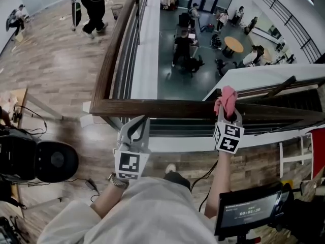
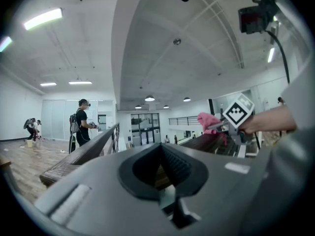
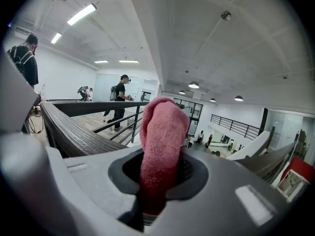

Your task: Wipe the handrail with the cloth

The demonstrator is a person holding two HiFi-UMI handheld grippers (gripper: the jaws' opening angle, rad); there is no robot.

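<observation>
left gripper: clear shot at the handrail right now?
Likely yes. The left gripper sits right by the handrail with nothing between them; the right gripper and cloth are farther along it.

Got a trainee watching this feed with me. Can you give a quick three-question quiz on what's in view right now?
1. True or false: the left gripper holds the pink terry cloth.
2. Where is the cloth? A) up at the dark brown wooden handrail; B) down on the floor; C) draped over the person's sleeve.
3. Fill in: the left gripper's jaws stand ____ (apart or together).

Key:
1. False. The right gripper is shut on it.
2. A.
3. Together, with nothing between them.
</observation>
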